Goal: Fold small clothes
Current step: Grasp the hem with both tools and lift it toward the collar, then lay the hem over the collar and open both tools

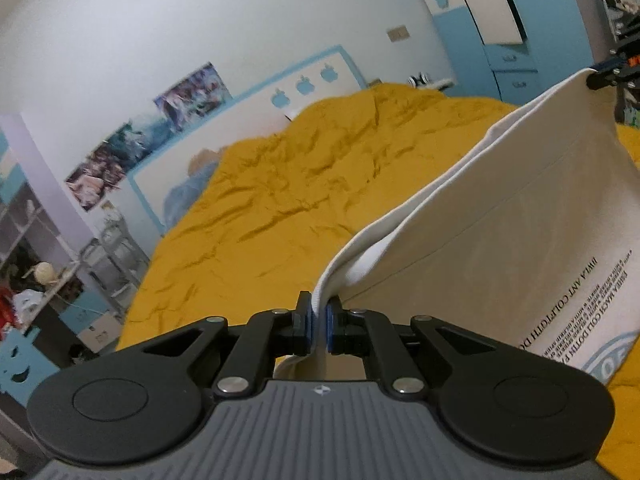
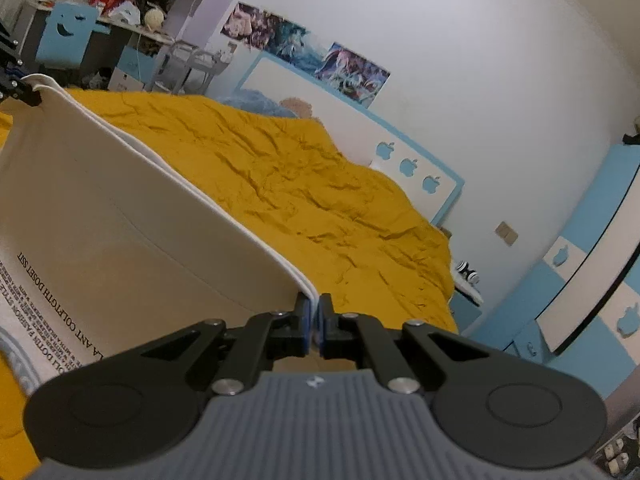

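Task status: one garment is in hand, a white cotton T-shirt with black printed lettering and a pale blue round emblem (image 1: 520, 248). It is lifted above the wrinkled mustard-yellow bedspread (image 1: 280, 208) and stretched taut between the two tools. The upper edge shows two layers of cloth running side by side, so the shirt appears to be doubled over once along its length. This is a judgement from the edge alone; the lower part of the shirt is out of view.

Left gripper (image 1: 319, 322): jaws narrow, clamped on one corner of the doubled edge. The blue pads (image 1: 309, 322) press the cloth from both sides.

Right gripper (image 2: 314, 326): jaws narrow, clamped on the opposite corner of the same edge. Each tool appears in the other camera's view at the far end of the shirt.

Remaining work, as judged: lay the shirt down on the bedspread, make at least one more fold across it, and flatten it. No finished folded garment is visible on the bed.

Count:
- T-shirts: one.
- Grippers: two, both holding it.
- Bedspreads: one.
- Other garments awaiting folding: none visible in either view.
- Blue apple cut-outs (image 2: 408, 166) on the white headboard (image 2: 320, 108): three.
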